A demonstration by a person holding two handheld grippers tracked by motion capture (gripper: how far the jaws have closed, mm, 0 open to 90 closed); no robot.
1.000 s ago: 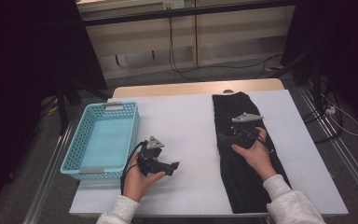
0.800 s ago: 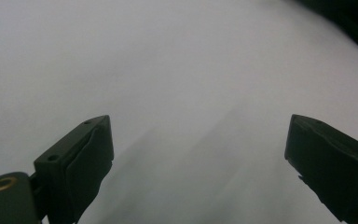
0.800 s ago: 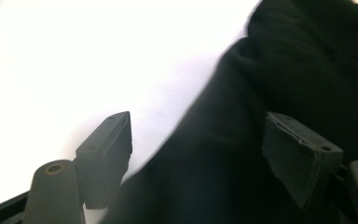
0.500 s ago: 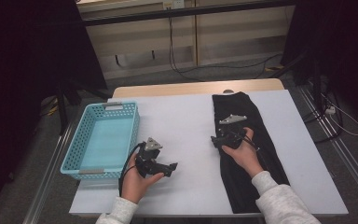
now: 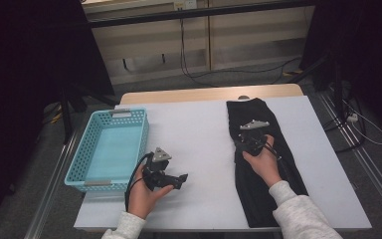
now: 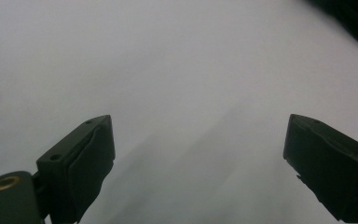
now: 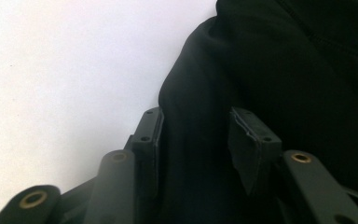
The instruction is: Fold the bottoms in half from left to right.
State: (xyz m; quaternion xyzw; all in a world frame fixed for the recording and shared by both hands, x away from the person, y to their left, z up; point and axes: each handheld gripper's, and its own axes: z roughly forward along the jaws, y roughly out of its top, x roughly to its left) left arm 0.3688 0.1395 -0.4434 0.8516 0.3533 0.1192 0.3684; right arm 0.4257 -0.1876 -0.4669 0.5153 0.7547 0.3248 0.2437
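Closing just now on a raised fold of the long black folded cloth point(image 5: 258, 184) at the white table's point(image 5: 199, 134) right side, the right gripper point(image 7: 196, 135) risks pinching only one layer, letting the rest slip.

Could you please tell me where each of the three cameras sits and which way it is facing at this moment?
High view: fixed above the person's side, looking forward and down on the white table; both hands, sleeves and claws show.
Left gripper view: rides the left claw, facing bare table; its jaws stand wide apart.
Right gripper view: rides the right claw, facing the black garment's edge; its jaws have just been closing, with a fold of cloth between them.
Shared: high and right gripper views both show the garment on the table.
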